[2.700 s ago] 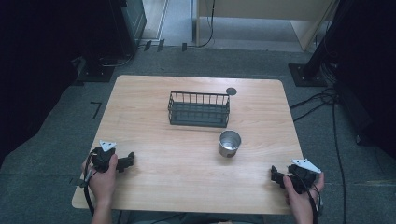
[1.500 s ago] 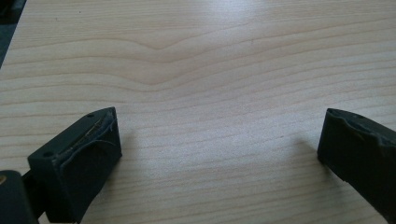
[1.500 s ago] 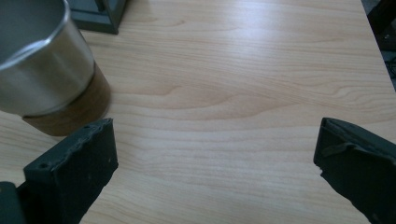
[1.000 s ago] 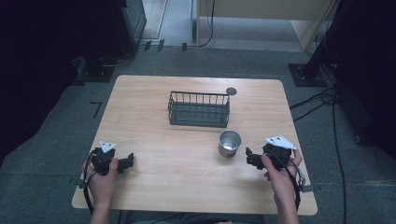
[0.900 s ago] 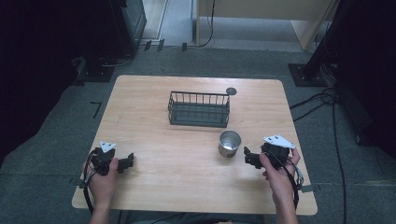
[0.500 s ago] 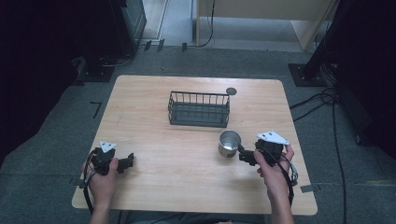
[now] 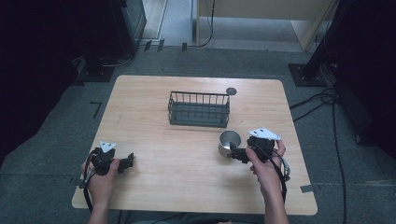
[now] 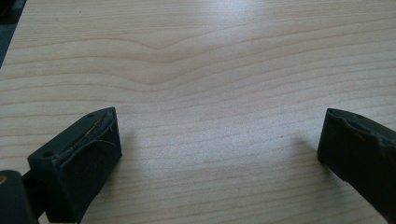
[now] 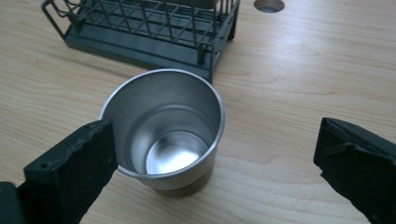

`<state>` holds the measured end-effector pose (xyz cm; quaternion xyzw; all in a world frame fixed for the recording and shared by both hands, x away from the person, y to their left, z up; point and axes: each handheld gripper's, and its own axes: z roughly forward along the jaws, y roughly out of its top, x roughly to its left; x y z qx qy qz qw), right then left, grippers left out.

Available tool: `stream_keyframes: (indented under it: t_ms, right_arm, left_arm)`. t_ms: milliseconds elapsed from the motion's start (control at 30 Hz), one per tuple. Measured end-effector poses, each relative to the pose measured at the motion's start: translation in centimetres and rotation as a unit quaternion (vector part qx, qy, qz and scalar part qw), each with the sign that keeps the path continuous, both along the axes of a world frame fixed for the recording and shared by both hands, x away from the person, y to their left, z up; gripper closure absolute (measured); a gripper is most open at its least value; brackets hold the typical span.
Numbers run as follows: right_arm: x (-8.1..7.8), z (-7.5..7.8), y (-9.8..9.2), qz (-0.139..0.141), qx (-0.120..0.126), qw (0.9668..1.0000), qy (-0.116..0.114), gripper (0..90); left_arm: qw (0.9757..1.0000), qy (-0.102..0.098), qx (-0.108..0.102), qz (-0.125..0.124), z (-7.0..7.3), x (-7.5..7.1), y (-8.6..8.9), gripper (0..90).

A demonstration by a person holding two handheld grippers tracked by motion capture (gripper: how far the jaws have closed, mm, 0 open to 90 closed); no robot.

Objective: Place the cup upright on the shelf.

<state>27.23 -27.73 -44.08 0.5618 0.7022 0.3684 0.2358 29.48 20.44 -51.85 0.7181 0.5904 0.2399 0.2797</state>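
1 hand-held gripper [image 7: 236, 153], right, moved against cup [image 7: 229, 141].

Right gripper view: wire basket [image 9: 149, 28] cut off by top edge at 12 o'clock, upper rim lost. Steel cup [image 9: 163, 126] has its lower left wall hidden behind the near jaw, at 8 o'clock. Round hole in worktop [image 9: 269, 4] clipped by top edge. High view: right gripper [image 7: 237, 154] too small to read jaw contact with cup.

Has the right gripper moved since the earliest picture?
Yes. The right gripper has travelled from the table's near right corner toward the steel cup, which stands where it was in front of the wire basket; its jaws are open.
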Motion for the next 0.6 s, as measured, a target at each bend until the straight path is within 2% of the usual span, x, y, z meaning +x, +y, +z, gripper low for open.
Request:
stream_keyframes:
  t_ms: [200, 367, 600]
  right_arm:
    - [0.2, 0.0, 0.5, 0.004, 0.003, 1.0, -0.002, 0.0]
    - [0.6, 0.0, 0.8, -0.004, 0.01, 0.9999, 0.001, 0.0]
    - [1.0, -0.1, 1.4, -0.013, 0.005, 0.9999, 0.003, 0.0]
  left_arm:
    - [1.0, 0.0, 0.0, 0.0, 0.0, 0.0, 0.0, 0.0]
    - [1.0, 0.0, -0.001, 0.009, 0.0, 0.0, -0.2, 0.0]
    - [0.9999, 0.0, -0.001, 0.015, 0.0, 0.1, -0.3, 0.0]
